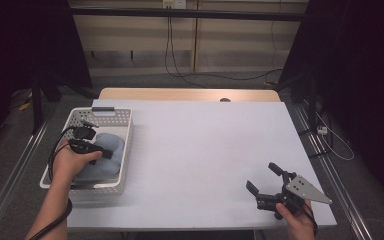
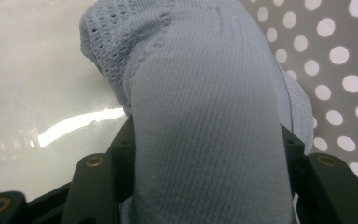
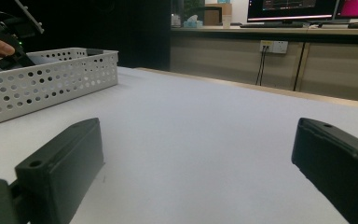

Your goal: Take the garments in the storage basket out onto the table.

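Left gripper view: my left gripper (image 2: 205, 186) clamps its 2 jaws on the blue knitted cloth (image 2: 205, 107) inside the white perforated basket (image 2: 340, 56). My right gripper (image 1: 266, 181) hovers wide open and empty over the white table (image 1: 200, 145).

No legible text, labels, brands or numbers, monitor screens too blurred

A table (image 1: 195, 145) covered by a pale sheet is seen, with a strip of wood left bare along its far edge. A white perforated basket (image 1: 122, 150) is set directly on its left side.
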`<state>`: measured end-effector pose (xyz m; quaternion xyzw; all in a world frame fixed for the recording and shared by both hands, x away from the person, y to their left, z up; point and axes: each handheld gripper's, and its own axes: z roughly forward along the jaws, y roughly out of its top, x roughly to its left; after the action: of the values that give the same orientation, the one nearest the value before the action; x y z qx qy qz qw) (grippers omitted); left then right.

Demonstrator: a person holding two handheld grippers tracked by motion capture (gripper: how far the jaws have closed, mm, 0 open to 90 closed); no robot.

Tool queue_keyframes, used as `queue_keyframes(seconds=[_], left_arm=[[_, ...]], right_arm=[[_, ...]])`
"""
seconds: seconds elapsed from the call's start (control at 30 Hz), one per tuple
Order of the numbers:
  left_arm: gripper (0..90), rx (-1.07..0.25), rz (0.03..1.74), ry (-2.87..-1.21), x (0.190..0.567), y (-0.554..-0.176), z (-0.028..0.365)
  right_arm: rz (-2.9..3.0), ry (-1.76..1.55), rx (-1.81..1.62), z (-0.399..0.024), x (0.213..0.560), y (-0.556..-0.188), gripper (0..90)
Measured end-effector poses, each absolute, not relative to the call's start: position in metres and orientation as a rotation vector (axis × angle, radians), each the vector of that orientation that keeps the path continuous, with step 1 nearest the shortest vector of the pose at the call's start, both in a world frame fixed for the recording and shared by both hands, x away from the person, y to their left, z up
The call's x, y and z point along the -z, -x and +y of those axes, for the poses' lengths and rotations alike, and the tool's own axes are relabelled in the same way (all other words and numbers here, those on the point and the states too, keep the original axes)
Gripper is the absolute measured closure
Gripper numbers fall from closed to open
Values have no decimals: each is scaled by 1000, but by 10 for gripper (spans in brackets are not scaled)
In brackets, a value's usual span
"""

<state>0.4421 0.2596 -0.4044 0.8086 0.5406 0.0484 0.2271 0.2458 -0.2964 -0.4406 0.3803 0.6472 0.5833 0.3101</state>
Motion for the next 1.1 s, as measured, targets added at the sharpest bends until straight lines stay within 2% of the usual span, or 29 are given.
queue_keyframes(seconds=[1.1], left_arm=[[433,-125,1520,-2219,380,-446,261]], right_arm=[[1718,-1008,-1535,-296,442,-246,15]])
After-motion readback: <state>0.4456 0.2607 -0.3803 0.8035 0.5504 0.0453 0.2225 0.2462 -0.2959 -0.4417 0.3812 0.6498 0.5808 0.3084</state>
